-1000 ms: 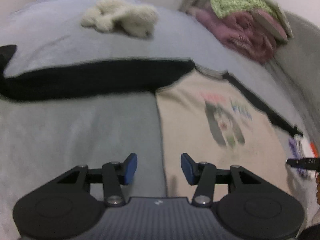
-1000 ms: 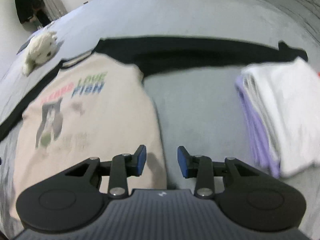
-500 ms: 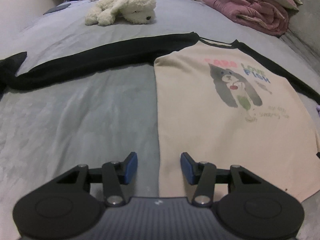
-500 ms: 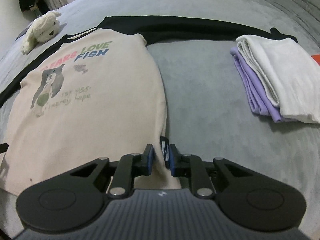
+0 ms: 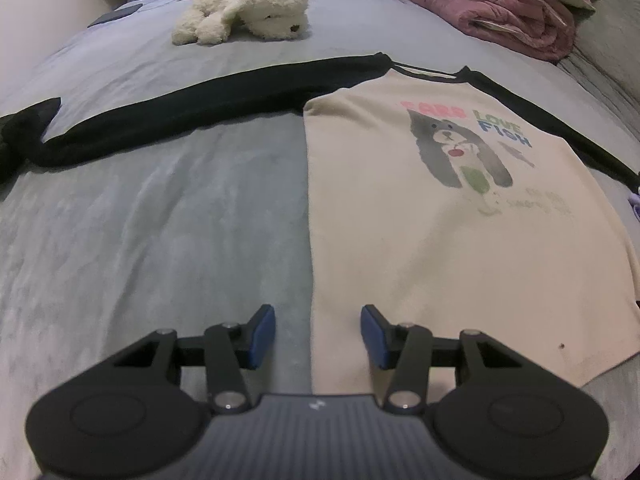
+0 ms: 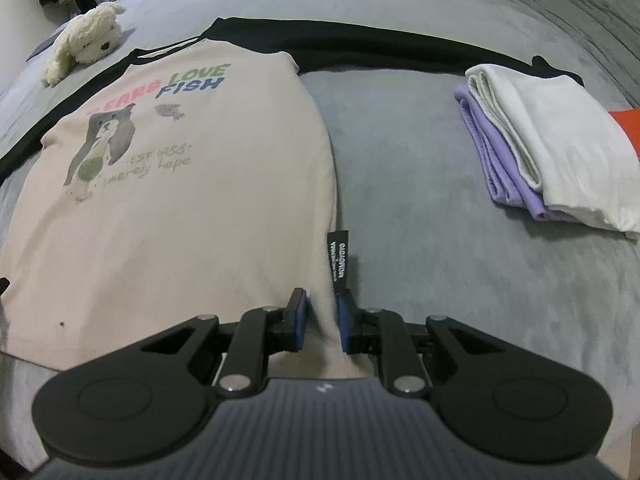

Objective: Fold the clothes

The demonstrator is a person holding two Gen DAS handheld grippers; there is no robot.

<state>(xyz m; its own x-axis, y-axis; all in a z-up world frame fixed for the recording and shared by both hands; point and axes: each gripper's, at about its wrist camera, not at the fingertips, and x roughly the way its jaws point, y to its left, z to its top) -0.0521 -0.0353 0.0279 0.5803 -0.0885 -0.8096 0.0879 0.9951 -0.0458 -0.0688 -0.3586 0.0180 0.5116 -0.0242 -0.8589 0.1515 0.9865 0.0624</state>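
Note:
A cream shirt (image 5: 440, 240) (image 6: 192, 208) with black sleeves and a bear print lies flat, front up, on the grey bed. Its black sleeves stretch out to both sides. My left gripper (image 5: 318, 336) is open low over the shirt's left hem corner, one finger over the bed and one over the cloth. In the right wrist view my right gripper (image 6: 322, 322) is shut on the shirt's right hem corner, beside a black side label (image 6: 339, 260). A ridge of cream cloth stands pinched between its blue pads.
Folded white and purple clothes (image 6: 548, 148) lie stacked to the right of the shirt, with something orange (image 6: 628, 124) behind them. A white plush dog (image 5: 244, 12) (image 6: 84, 40) lies beyond the collar. Pink bedding (image 5: 500, 12) is piled at the far right.
My right gripper closed on the shirt's right hem corner. The left gripper dropped lower toward the left hem corner and stayed open.

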